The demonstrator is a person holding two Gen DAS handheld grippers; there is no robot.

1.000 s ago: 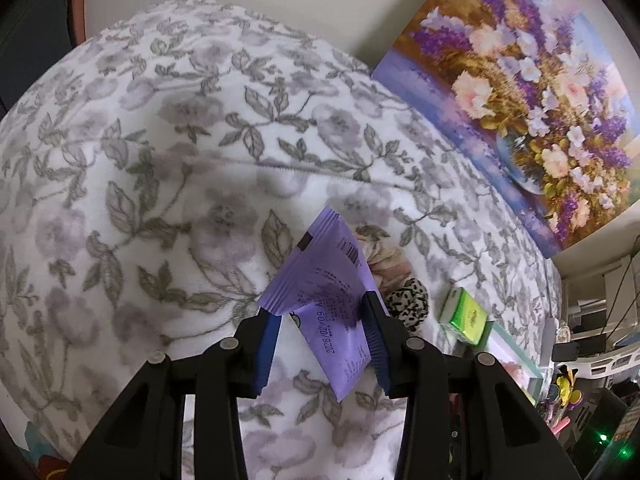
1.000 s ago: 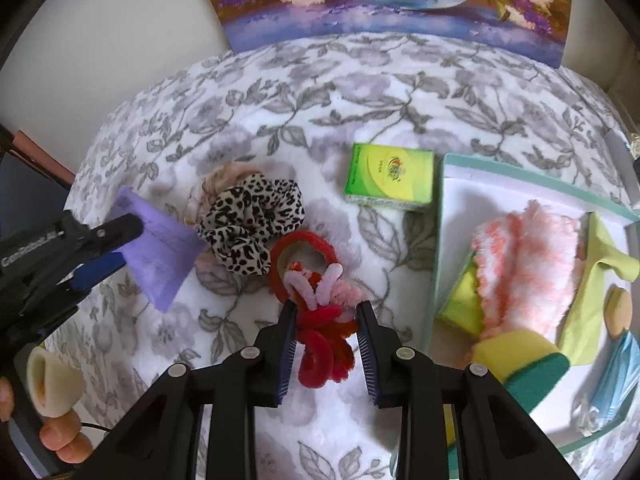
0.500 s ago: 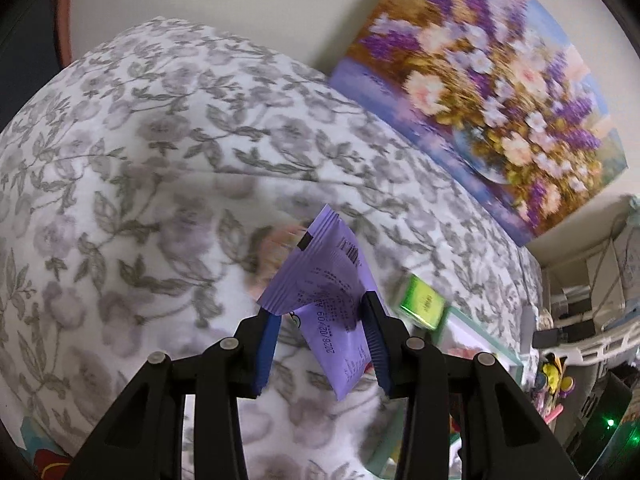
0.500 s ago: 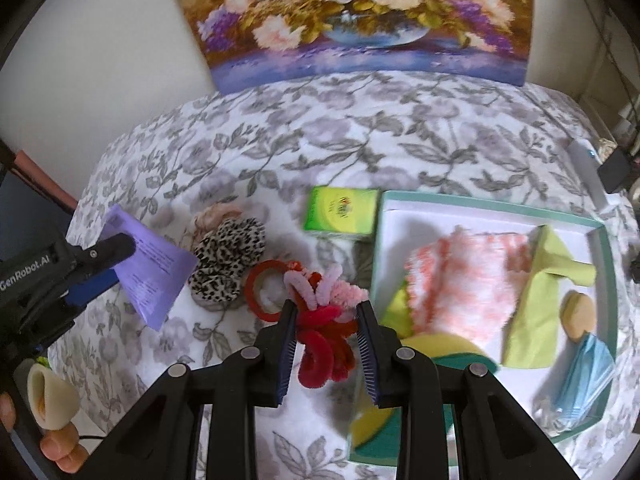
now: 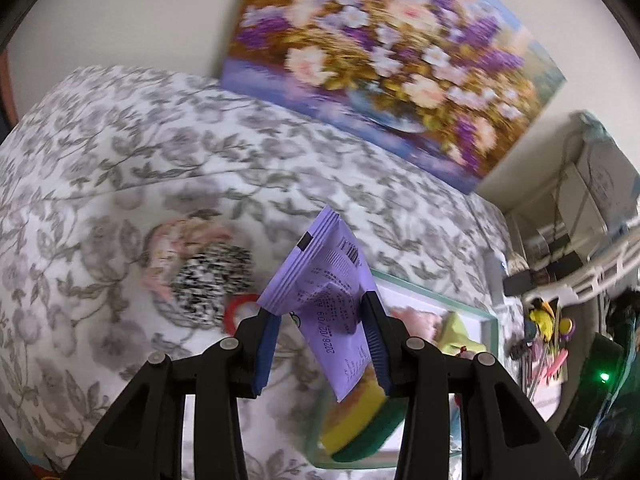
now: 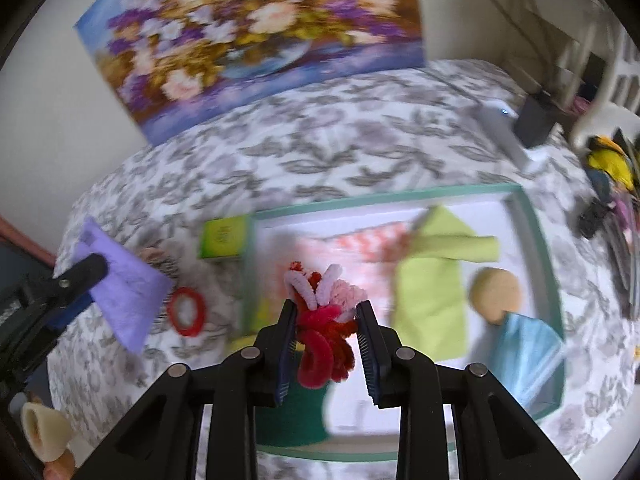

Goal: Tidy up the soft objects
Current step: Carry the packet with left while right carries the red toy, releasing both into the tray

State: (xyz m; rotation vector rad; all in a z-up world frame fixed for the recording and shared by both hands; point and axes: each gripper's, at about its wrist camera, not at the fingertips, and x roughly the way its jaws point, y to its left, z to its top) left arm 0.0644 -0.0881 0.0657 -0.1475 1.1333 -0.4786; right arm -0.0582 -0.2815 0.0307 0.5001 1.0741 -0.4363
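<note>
Left gripper (image 5: 320, 316) clamped on a purple packet (image 5: 332, 300), pads pressing its sides, packet tilted and lifted clear of the floral bedspread (image 5: 120, 152). Right gripper (image 6: 326, 320) closed on a red and pink bundle of fuzzy pipe cleaners (image 6: 326, 320), carried above the near left part of a white tray with a green rim (image 6: 536, 248). Inside the tray: a lime-green cloth (image 6: 436, 280), a round tan sponge (image 6: 496, 292) just right of it, a light blue item (image 6: 524, 356) at the near right corner, a pink-and-white fluffy piece (image 6: 360, 248), blurred, at the far side. Left of the tray, on the bedspread: a green box (image 6: 222, 238) touching the rim, a red ring (image 6: 186, 312), a black-and-white scrunchie (image 5: 212, 276) beside a pink one (image 5: 180, 240). Flower painting (image 6: 248, 40) against the far wall.
</note>
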